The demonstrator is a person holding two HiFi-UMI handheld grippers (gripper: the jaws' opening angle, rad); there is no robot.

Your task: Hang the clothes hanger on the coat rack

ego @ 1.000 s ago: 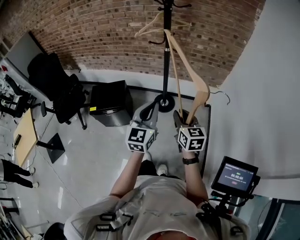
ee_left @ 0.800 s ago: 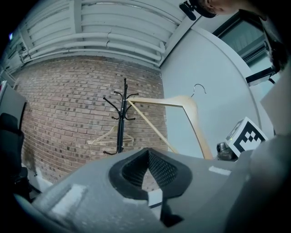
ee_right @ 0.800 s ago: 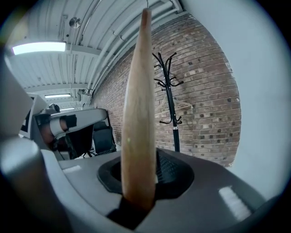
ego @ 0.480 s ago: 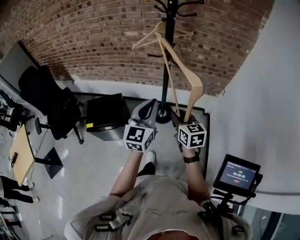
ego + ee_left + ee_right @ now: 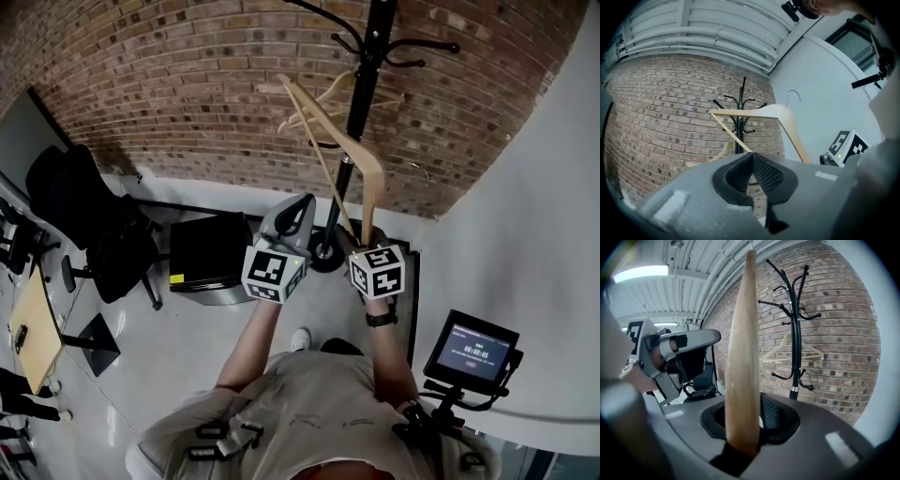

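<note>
Clothes hanger (image 5: 362, 165) stands up from the right gripper (image 5: 743, 420), whose jaws clamp one wooden arm's end (the head view hides this grip), short of the coat rack (image 5: 364, 98). The left gripper (image 5: 752, 176) has its jaws pressed together, empty.

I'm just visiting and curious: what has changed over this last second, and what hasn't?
The person stepped closer to the coat rack, bringing both grippers and the wooden hanger nearer its hooks. Nothing was grabbed or released: the right gripper still clamps the hanger, the left gripper stays shut and empty, and another hanger still hangs there.
</note>
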